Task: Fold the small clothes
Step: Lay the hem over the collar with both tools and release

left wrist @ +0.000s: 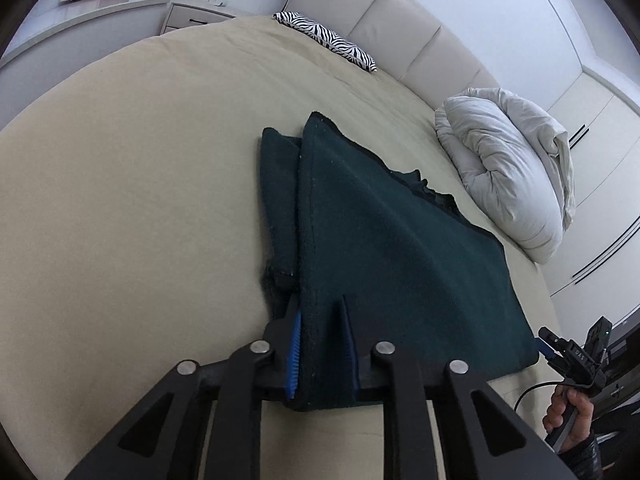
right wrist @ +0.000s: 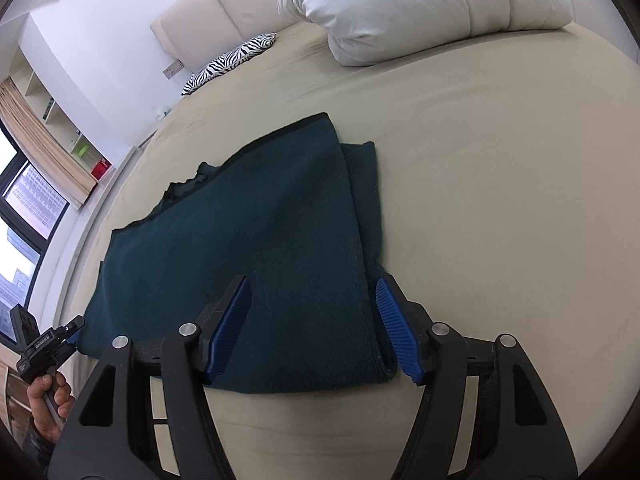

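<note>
Two tools are being held at the near edge of a dark green knitted garment lying on a beige bed. The left tool is being kept clenched on the garment's near left corner, where a folded edge is being pinched between its blue pads. The right tool is being held released, its jaws spread wide over the near right corner without gripping it. The garment is being shown already doubled into a flat rectangle, with a narrow strip of lower layer left uncovered along one side and a ragged edge at the far side. Judging by this, at least one more fold and some straightening are being left to do. A white duvet and a zebra-striped pillow are being seen beyond.
</note>
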{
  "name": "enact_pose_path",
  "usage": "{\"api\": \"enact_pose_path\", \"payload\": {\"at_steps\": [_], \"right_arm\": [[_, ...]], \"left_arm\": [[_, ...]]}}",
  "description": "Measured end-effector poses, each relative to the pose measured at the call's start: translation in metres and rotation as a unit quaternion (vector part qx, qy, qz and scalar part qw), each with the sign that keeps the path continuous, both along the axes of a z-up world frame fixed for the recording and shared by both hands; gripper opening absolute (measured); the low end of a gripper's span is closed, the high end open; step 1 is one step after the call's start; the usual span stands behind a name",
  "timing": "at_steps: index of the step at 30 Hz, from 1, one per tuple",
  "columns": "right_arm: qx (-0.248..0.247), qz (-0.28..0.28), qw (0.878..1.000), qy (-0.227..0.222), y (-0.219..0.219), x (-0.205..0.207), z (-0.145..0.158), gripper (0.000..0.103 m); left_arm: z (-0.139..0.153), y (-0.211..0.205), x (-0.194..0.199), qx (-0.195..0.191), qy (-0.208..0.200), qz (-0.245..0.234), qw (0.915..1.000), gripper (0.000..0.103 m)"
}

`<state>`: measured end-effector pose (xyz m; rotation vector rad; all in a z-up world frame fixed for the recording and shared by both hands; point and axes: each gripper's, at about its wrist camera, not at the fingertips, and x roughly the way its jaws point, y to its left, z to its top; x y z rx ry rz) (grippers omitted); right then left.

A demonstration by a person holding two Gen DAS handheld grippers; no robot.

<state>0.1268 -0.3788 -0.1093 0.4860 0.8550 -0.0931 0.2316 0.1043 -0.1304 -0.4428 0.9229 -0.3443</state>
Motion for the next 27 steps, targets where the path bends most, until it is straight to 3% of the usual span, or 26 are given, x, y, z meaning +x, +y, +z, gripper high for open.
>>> {"api": "enact_pose_path", "payload": {"at_steps": [4,8,12,19,25,27], "right_arm": [[-0.008,-0.002,1.000,0.005,0.000,-0.009,-0.004,0.062],[-0.011,0.002,1.000,0.008,0.001,-0.014,-0.009,0.058],[-0.018,0.015,1.000,0.008,0.004,-0.018,-0.011,0.046],[-0.016,-0.001,1.000,0.007,-0.002,-0.025,-0.011,0.045],[-0.046,-0.002,0.999,0.009,0.003,-0.030,-0.007,0.010],[-0.045,-0.004,0.999,0.006,0.002,-0.033,-0.006,0.007]], "left_arm": [[0.000,0.005,-0.004,-0.001,-0.004,0.004,1.0000,0.008],[0.001,0.004,-0.007,0.004,-0.010,0.007,0.9999,0.007],[0.001,0.004,-0.011,0.007,-0.012,0.009,0.9999,0.007],[0.003,0.003,-0.011,0.013,-0.013,0.008,0.9998,0.007],[0.003,0.002,-0.011,0.011,-0.013,0.008,0.9998,0.006],[0.003,0.001,-0.011,0.014,-0.013,0.007,0.9998,0.006]]}}
